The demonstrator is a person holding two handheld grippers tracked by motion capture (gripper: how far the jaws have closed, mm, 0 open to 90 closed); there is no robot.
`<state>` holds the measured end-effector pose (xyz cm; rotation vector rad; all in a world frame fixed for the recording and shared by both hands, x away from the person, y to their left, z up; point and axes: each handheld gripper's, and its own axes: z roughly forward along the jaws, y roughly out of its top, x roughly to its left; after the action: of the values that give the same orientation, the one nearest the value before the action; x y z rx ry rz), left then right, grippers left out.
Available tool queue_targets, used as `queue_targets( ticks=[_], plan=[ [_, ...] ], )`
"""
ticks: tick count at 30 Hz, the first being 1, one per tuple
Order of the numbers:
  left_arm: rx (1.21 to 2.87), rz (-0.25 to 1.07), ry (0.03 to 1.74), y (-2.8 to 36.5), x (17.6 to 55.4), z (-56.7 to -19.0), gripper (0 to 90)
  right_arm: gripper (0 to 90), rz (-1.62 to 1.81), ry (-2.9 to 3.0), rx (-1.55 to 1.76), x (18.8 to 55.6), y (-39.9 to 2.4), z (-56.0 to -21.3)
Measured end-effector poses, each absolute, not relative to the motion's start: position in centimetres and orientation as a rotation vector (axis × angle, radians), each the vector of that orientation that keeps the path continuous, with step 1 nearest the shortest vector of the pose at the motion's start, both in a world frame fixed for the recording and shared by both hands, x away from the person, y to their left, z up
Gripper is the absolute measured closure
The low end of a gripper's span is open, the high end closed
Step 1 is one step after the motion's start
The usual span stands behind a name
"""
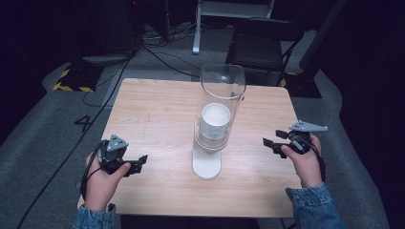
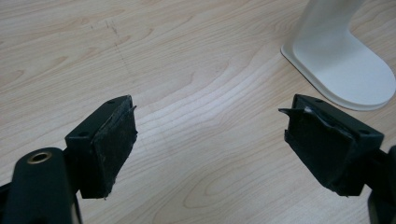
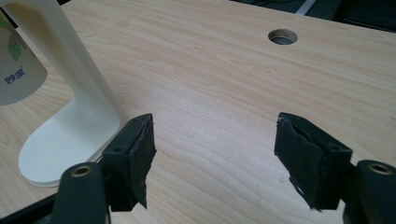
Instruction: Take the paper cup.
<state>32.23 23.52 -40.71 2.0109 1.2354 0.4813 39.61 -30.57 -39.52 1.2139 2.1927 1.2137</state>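
A cup dispenser stands mid-table: a clear tube (image 1: pixel 222 90) on a white stand with a flat base (image 1: pixel 207 164). White paper cups (image 1: pixel 215 121) sit stacked inside the tube. My left gripper (image 1: pixel 138 162) rests at the table's front left, open, with nothing between its jaws; its own view has the white base (image 2: pixel 345 70) at upper right. My right gripper (image 1: pixel 271 144) hovers at the right side, open and empty, pointing toward the dispenser. The stand's upright (image 3: pixel 70 60) and a printed cup (image 3: pixel 18 70) appear at the left of the right gripper view.
The light wooden table (image 1: pixel 153 109) has a round cable hole (image 3: pixel 282 36) near its far edge. Behind the table are a black chair (image 1: pixel 260 45), floor cables (image 1: pixel 162 57) and a white stand leg (image 1: pixel 197 28). Yellow-black tape (image 1: pixel 71 87) marks the floor at left.
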Motion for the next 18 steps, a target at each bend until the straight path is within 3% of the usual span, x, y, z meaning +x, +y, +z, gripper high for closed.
queue_targets(
  ticks=[18],
  plan=[
    [2.017, 0.464, 1.209, 22.8, 32.9, -40.6, 16.4, 29.8, 1.298, 2.222, 1.174, 38.4, -30.1, -39.0]
  ],
)
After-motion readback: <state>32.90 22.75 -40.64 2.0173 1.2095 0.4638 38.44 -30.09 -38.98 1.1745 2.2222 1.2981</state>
